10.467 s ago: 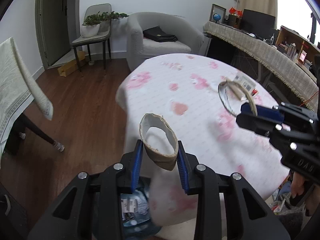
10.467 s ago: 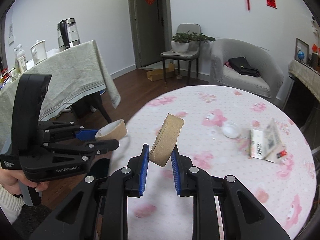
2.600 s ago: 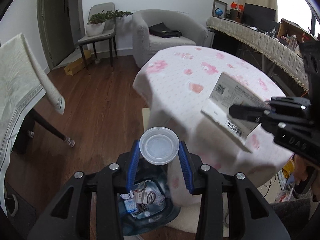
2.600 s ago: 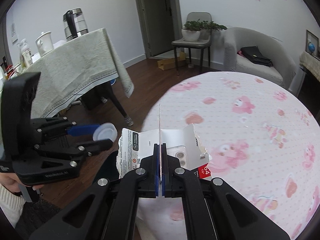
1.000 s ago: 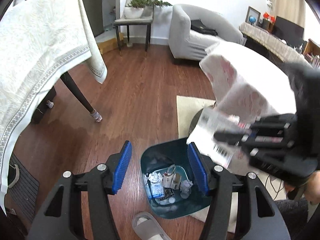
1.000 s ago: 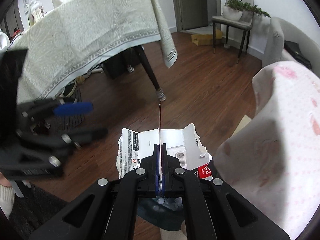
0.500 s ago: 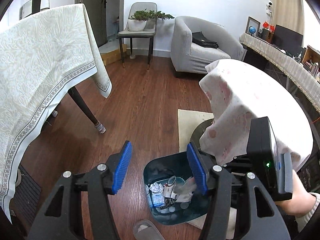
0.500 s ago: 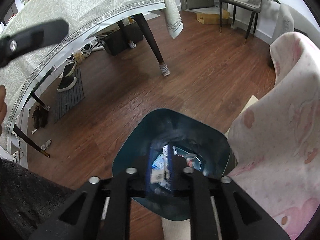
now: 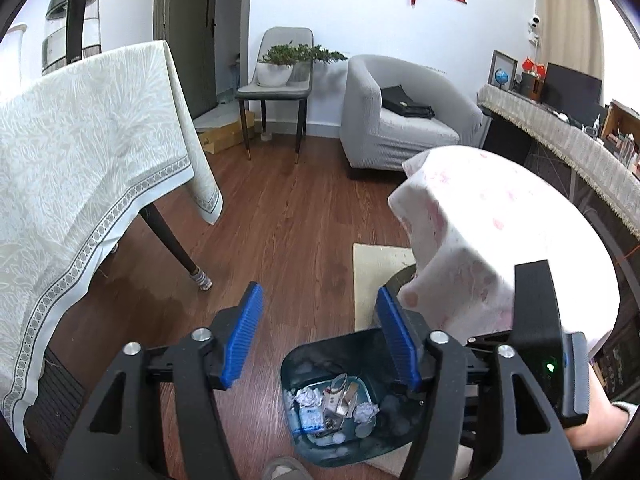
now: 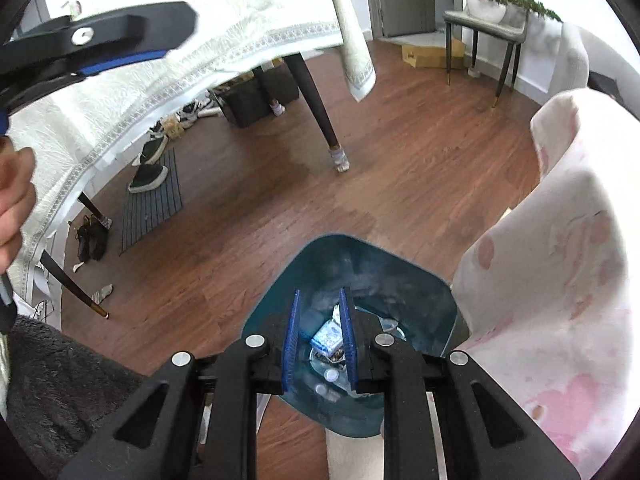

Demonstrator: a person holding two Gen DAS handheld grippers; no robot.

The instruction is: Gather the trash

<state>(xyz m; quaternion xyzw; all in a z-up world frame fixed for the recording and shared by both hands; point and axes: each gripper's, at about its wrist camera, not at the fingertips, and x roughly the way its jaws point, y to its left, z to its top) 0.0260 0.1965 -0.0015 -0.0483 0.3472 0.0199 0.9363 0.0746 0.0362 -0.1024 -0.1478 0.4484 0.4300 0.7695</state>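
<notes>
Wooden floor [image 9: 288, 220]: seen in both views; the trash bin is carried on it, partly over the corner of a pale rug [image 9: 376, 268] that is shown clearly only in the left wrist view.
Grey-clothed table [image 9: 80, 152]: its cloth edge is shown hanging at the left in both views; shoes [image 10: 150, 168] and a dark mat beneath it are revealed only by the right wrist view.
Pink-patterned tablecloth [image 9: 500, 240]: draped over a round table just beside the bin; its top surface is shown only in the left wrist view, while only the hanging edge [image 10: 560, 280] is seen from the right wrist.
Armchair [image 9: 400, 120]: shown whole, with a dark bag on the seat, only in the left wrist view.
Trash bin [image 9: 304, 360]: dark teal, open; in the right wrist view its rim [image 10: 360, 248] is looked down on from directly above.
Right gripper [image 10: 320, 344]: held over the bin mouth, blue pads parted by a narrow gap, nothing pinched; only its black body is seen in the left wrist view.
Left gripper [image 9: 320, 340]: blue pads spread wide, nothing held, placed beside the bin's left edge.
Trash [image 9: 332, 400]: lying at the bottom of the bin: crumpled paper, a blue-and-white packet, small white lids.
</notes>
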